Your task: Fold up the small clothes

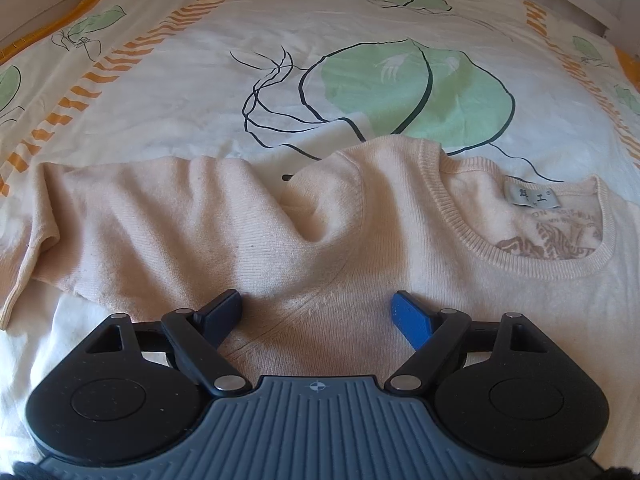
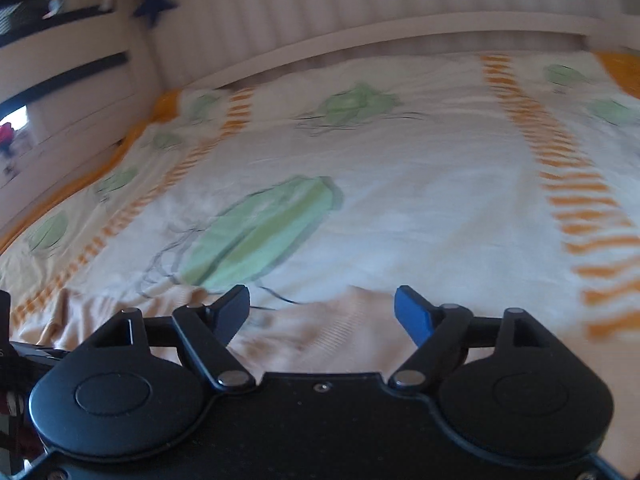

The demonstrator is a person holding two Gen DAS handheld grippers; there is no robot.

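Printed cotton bedspread (image 1: 200, 92) bears soft ribbed-neck knit sweater (image 1: 280, 232) — flat, rumpled.

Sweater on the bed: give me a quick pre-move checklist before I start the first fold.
1. Left tool open, nothing pinched: ok.
2. Right tool open, nothing pinched: ok.
3. Sweater lying flat: not ok, a deep crease sits by the shoulder.
4. Sleeve spread out sideways, cuff visible: ok.
5. Neckline with label facing up: ok.
6. Sweater's hem and far sleeve position: cannot tell, out of view; right wrist view is blurred.
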